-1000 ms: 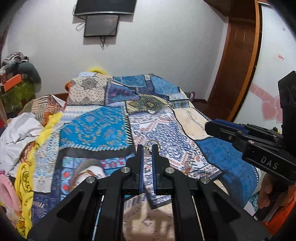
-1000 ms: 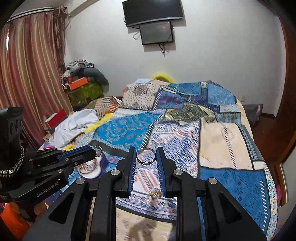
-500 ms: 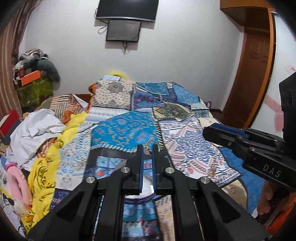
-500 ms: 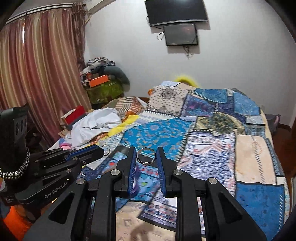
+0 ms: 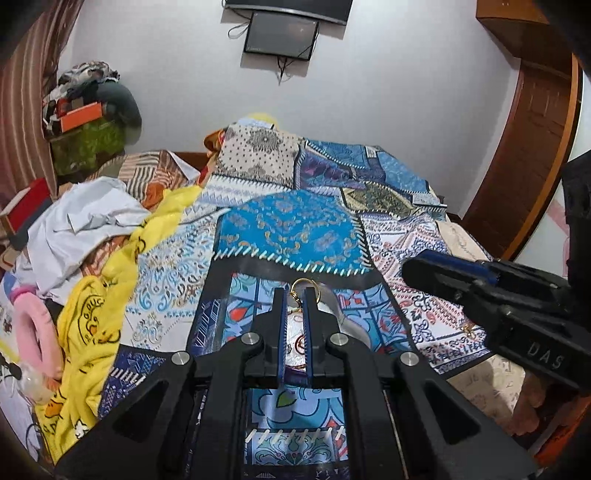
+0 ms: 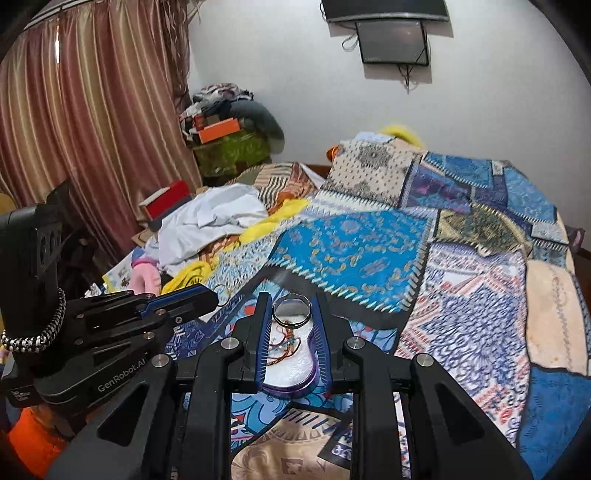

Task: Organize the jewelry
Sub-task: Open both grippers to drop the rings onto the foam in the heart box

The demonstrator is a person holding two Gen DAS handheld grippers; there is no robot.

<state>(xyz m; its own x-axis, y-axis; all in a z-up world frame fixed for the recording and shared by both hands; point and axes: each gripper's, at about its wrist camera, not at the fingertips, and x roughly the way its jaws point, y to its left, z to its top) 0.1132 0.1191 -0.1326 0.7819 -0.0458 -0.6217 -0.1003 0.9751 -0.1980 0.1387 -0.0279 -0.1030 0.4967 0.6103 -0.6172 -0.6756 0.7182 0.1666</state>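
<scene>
Setting: bedroom with a white wall; the work surface is a bed under a patchwork bedspread [image 6: 354, 251] in blue, cream and red panels.
Silver ring: a plain band [image 6: 291, 309] pinched by its sides between the tips of the right gripper [image 6: 291, 312], held upright above the tray.
Right gripper: jaws narrowed onto the silver ring, both pads touching its rim.
Gold ring: a thin hoop [image 5: 303, 286] caught at the very tips of the left gripper [image 5: 294, 295], most of it standing clear beyond the fingertips.
Left gripper: jaws drawn fully together, nipping the gold ring's lower edge.
Tray: a white tray with a purple rim [image 6: 295, 387] lies on the bedspread toward the bed's near edge, directly below both grippers; reddish-brown cord or chain pieces [image 6: 284, 341] lie inside it, too tangled to identify.
Loose piece: a small gold item [image 5: 468, 328] lies on the bedspread right of the tray, partly hidden by the right gripper.
Left edge of bed: white cloth [image 6: 210, 221], yellow printed fabric [image 5: 85, 332] and a pink soft item [image 5: 33, 328] are heaped together.
Wall: two dark screens [image 5: 280, 35] mounted above the bed's far end.
Left side: striped curtain [image 6: 92, 122].
</scene>
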